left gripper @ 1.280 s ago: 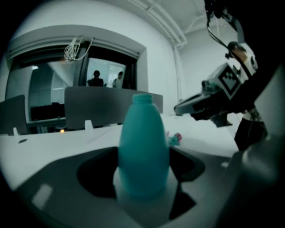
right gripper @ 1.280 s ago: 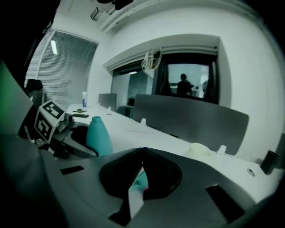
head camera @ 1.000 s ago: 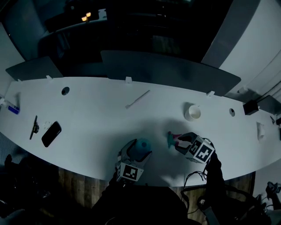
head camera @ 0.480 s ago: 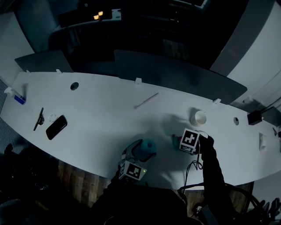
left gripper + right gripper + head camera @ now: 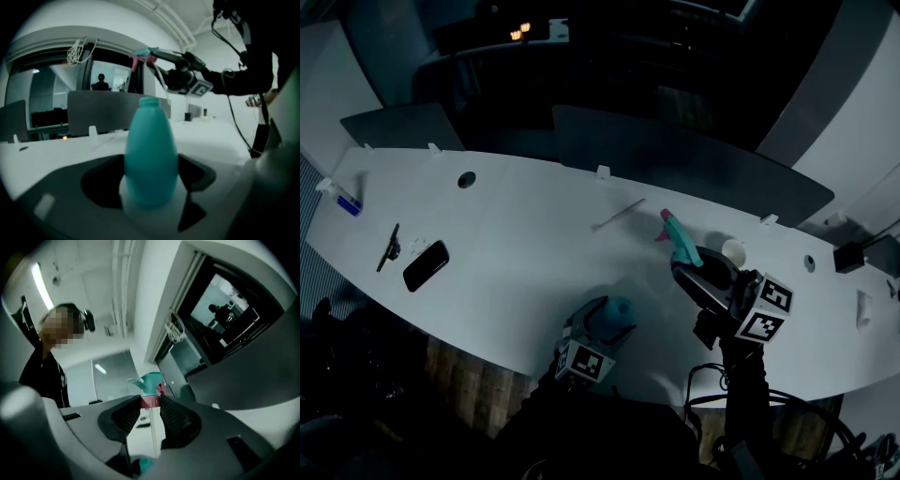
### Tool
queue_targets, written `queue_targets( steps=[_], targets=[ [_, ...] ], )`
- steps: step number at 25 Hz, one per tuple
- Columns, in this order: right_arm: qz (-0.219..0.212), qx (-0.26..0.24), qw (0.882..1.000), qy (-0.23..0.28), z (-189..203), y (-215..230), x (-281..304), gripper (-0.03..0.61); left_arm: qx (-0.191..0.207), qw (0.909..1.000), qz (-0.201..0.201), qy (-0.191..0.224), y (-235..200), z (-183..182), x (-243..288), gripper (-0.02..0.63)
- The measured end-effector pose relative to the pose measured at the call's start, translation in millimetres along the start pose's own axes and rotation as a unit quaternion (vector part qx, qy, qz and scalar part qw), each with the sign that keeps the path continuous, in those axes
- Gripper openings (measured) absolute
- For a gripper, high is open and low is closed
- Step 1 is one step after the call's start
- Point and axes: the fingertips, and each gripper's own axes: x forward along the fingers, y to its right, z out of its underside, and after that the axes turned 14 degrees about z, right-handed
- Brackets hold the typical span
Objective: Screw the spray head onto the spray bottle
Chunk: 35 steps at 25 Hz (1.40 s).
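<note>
A teal spray bottle stands upright between the jaws of my left gripper, its neck open at the top. In the head view this gripper holds the bottle at the desk's near edge. The right gripper is closing, and its ribbed pads press on the red collar of the teal spray head. The dip tube hangs down between the jaws. In the head view the right gripper holds the spray head raised, to the right of the bottle and beyond it.
On the white curved desk lie a black phone, a dark pen-like thing and a thin stick. A white cup stands just right of the raised spray head. Grey partition panels line the far edge.
The right gripper has lifted the spray head from low beside the bottle to a raised spot farther from me. The left gripper and the bottle have stayed put.
</note>
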Motion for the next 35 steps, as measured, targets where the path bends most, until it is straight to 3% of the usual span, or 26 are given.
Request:
queue_targets(
  steps=[2,5,9,22,32,35],
  targets=[
    [-0.022,0.045,0.996,0.08,-16,-13,4,0.137,0.001,1.0,-0.002,0.0,-1,0,0,0.365],
    [-0.034,0.078,0.99,0.114,-11,-24,14,0.137,-0.002,1.0,-0.003,-0.002,0,0,1,0.365],
    [-0.038,0.068,0.993,0.085,15,-31,27,0.137,-0.009,0.9999,-0.004,-0.002,0,1,1,0.365],
    [0.0,-0.06,0.998,0.007,124,-31,28,0.137,-0.014,0.9999,-0.008,0.001,-1,2,0,0.365],
    [0.01,-0.069,0.997,-0.017,148,-29,24,0.137,-0.018,0.9998,-0.008,-0.001,-2,5,0,0.364],
    [0.014,-0.115,0.993,-0.019,150,-31,24,0.137,-0.018,0.9998,-0.007,0.0,-2,5,0,0.364]
  ],
)
